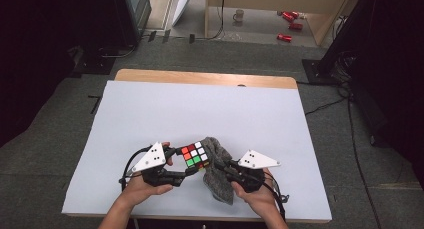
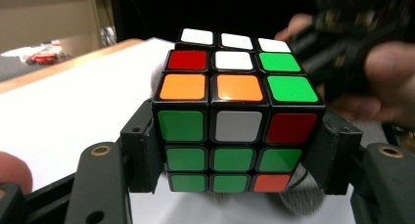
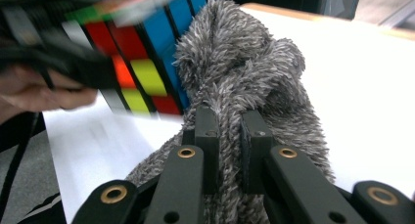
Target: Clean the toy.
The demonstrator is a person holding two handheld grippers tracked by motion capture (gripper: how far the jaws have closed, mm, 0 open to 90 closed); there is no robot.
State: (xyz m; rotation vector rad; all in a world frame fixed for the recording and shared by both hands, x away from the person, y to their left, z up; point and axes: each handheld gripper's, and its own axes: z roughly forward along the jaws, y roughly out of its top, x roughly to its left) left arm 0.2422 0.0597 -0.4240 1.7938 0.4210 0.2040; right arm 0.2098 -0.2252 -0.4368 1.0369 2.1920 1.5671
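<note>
Left gripper (image 1: pixel 189 165), seen from above: clamped on a puzzle cube (image 1: pixel 195 155), held clear of the white table sheet (image 1: pixel 150 119). Between the black jaws in the left gripper view: cube (image 2: pixel 235 121) with black edges and glossy stickers, scrambled. Facing side mostly green, with one white, one red and one orange square; top side showing white, red, orange and green. In the right gripper view, blurred blue, red and yellow squares on another side (image 3: pixel 147 62). No lettering or logo readable on any sticker. Just right of the cube and touching it: fuzzy grey cloth (image 1: pixel 220 174), bunched. Right gripper (image 1: pixel 223 167): pinched tight on a fold of that cloth (image 3: pixel 240 87).
</note>
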